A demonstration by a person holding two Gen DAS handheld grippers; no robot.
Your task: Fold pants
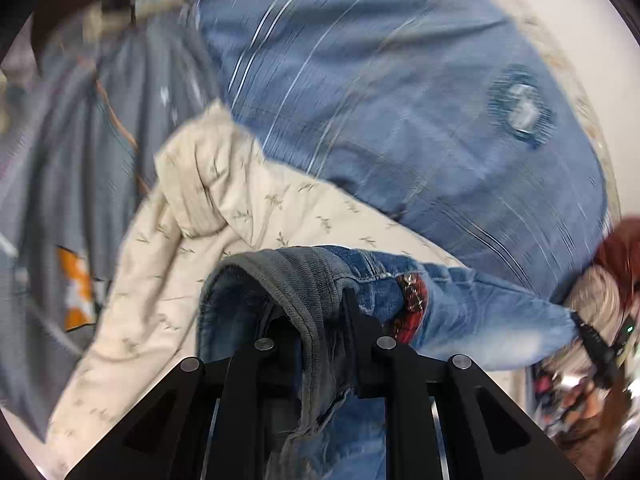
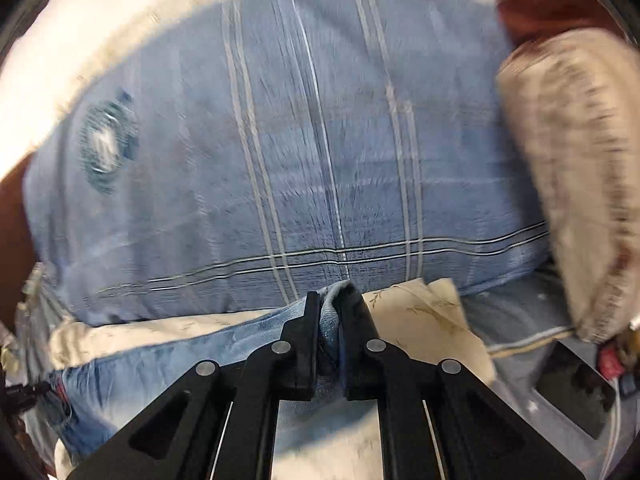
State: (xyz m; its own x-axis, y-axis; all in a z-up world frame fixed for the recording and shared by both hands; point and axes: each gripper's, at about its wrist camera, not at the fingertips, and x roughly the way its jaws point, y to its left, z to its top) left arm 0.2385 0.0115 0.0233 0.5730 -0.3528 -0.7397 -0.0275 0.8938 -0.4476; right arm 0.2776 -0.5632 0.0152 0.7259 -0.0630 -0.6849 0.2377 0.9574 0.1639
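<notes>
Both grippers, left [image 1: 320, 312] and right [image 2: 329, 312], clamp the jeans [image 1: 460, 308].

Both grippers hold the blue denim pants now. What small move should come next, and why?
Probably lower both ends onto the cream leaf-print sheet. The left gripper and the right gripper each have jaws shut on the light blue denim pants, which stretch between them in front of the striped blue pillow.

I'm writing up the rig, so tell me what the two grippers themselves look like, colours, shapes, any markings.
Both look alike. The left gripper and the right gripper are matte black, with two flat angular fingers on hinged black link arms. Round silver pins mark the pivots, and the outer arms have triangular cut-outs. Thin bright metal rails run beneath. No lettering, cables or sleeves are visible.
</notes>
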